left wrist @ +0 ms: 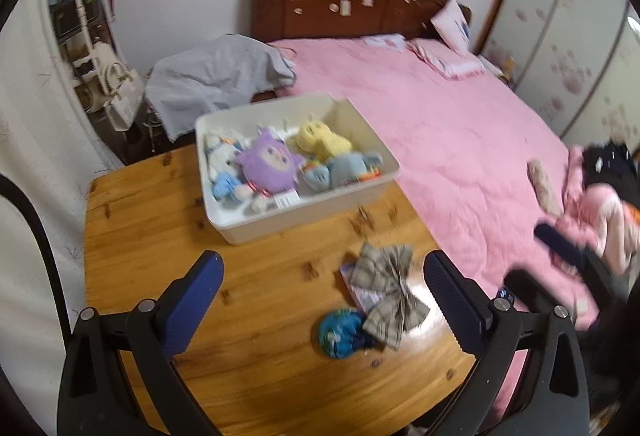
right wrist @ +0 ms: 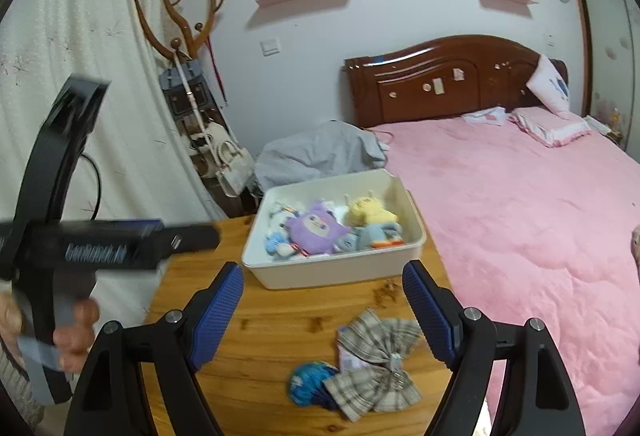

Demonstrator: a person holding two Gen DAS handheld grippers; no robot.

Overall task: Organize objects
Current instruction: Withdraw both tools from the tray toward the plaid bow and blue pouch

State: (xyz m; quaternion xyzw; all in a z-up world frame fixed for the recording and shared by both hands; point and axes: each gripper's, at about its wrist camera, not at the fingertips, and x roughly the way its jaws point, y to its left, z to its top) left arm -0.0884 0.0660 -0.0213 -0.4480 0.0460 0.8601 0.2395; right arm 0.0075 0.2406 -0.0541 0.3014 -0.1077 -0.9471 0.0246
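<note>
A white bin on the wooden table holds several plush toys: a purple one, a yellow one and blue ones. A plaid bow and a small blue toy lie on the table near its front right. My left gripper is open and empty above the table, the bow between its fingers. My right gripper is open and empty, just behind the bow.
A pink bed with a wooden headboard borders the table's right side. A grey cloth lies behind the bin. A coat rack with bags stands at the back left. The left gripper's body shows in the right wrist view.
</note>
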